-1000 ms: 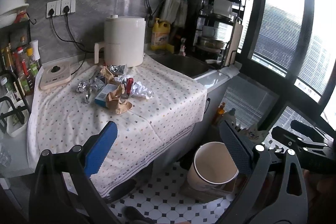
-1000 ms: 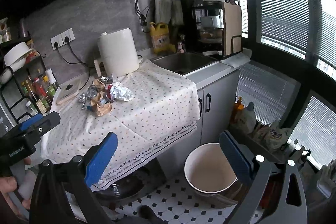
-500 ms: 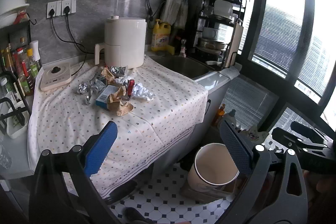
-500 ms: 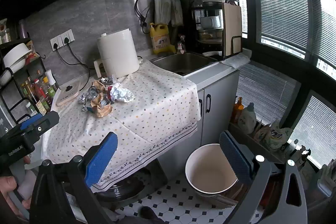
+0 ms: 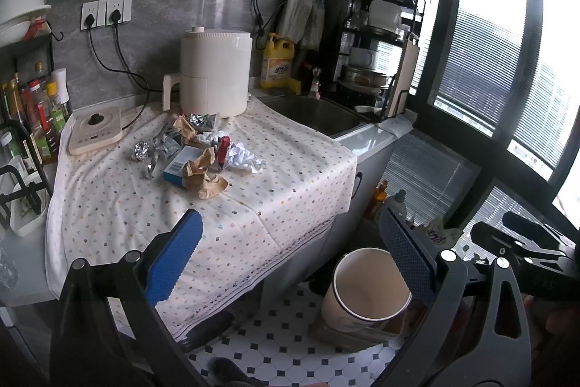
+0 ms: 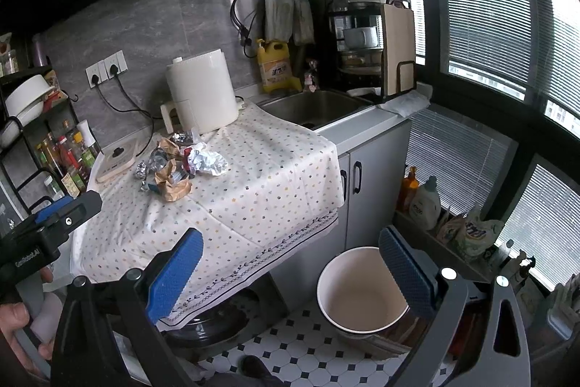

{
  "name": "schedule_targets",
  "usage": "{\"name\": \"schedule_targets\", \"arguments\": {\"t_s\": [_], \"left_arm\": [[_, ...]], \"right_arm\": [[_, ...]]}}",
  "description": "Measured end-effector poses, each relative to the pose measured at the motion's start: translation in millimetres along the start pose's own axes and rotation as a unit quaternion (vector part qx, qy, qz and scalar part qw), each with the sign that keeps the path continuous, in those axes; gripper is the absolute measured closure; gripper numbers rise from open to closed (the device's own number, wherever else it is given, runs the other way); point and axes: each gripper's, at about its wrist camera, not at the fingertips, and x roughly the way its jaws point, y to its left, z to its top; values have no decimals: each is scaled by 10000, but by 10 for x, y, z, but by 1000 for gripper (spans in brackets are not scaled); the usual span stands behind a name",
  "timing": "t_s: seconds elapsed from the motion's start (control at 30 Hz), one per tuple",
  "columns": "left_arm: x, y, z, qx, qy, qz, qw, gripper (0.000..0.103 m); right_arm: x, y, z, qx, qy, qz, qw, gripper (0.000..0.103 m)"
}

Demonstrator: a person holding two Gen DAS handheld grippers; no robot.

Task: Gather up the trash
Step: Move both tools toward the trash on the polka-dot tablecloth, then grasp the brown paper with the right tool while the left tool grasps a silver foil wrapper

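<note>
A pile of trash (image 5: 197, 155) lies on the dotted tablecloth (image 5: 290, 184): crumpled brown paper (image 5: 204, 175), white paper (image 5: 244, 160), foil balls (image 5: 140, 150), a blue box (image 5: 180, 164) and a red wrapper (image 5: 223, 147). The pile also shows in the right wrist view (image 6: 181, 165). A cream bin (image 5: 366, 289) stands on the floor below the counter, also seen in the right wrist view (image 6: 359, 292). My left gripper (image 5: 290, 260) is open and empty, well short of the pile. My right gripper (image 6: 290, 267) is open and empty, above the floor near the bin.
A white appliance (image 5: 215, 71) stands behind the pile. A small scale (image 5: 95, 129) and bottles (image 5: 34, 111) are at the left. The sink (image 5: 315, 113) and dish rack (image 5: 380, 60) are at the right. Detergent bottles (image 6: 427, 202) line the window wall.
Both grippers have crept slightly closer to the counter; the view shifts a little. Nothing was picked up or moved.
</note>
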Motion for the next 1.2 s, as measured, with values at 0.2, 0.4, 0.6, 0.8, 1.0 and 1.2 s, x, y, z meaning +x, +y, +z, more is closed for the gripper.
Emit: {"name": "schedule_targets", "arguments": {"t_s": [0.2,0.4,0.6,0.8,1.0,1.2], "left_arm": [[-1,4,-7,2,3,-2,10000,6],[31,29,-15,-25,41,29,10000,6],[99,100,-14,-63,76,64,9999,6],[275,264,76,-117,124,87,9998,6],[533,545,263,-352,145,140,9992,6],[772,858,444,-467,157,177,9986,6]], "right_arm": [[1,-18,-22,14,8,4,10000,8],[17,-10,-47,21,35,24,10000,8],[133,55,-21,23,114,87,9999,8],[371,190,113,-9,217,171,9996,8],[703,388,324,-127,365,351,9986,8],[1106,587,592,-153,534,511,9971,8]]}}
